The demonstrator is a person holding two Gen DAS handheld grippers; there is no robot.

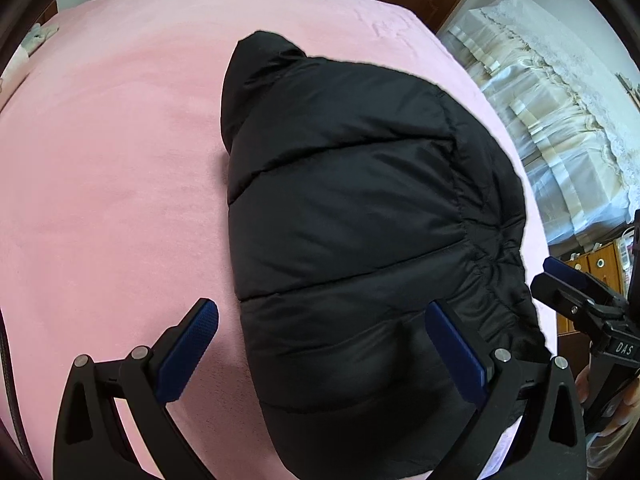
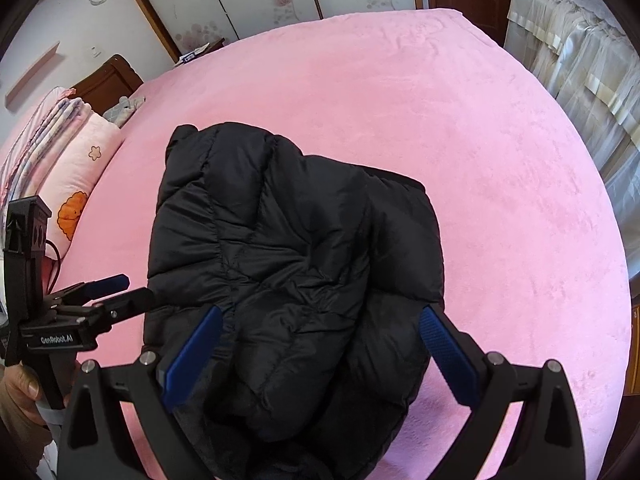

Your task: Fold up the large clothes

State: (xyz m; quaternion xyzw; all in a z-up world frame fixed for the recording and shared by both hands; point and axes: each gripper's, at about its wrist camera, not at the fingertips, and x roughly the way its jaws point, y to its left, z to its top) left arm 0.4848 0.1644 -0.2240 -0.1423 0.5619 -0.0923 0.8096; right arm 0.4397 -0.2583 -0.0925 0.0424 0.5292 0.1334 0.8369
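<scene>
Black quilted puffer jacket (image 2: 296, 256) is lying folded into a compact bundle on the pink plush bed cover (image 2: 500, 168). Left claw (image 1: 320, 356) and right claw (image 2: 320, 356) are hovering spread above its near end, gripping nothing, seemingly judging the fold.

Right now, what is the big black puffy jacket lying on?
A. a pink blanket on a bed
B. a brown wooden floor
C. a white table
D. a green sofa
A, since the black puffy jacket lies in a folded bundle on the pink blanket that covers the bed, while both the left gripper and the right gripper hang open over it.
</scene>
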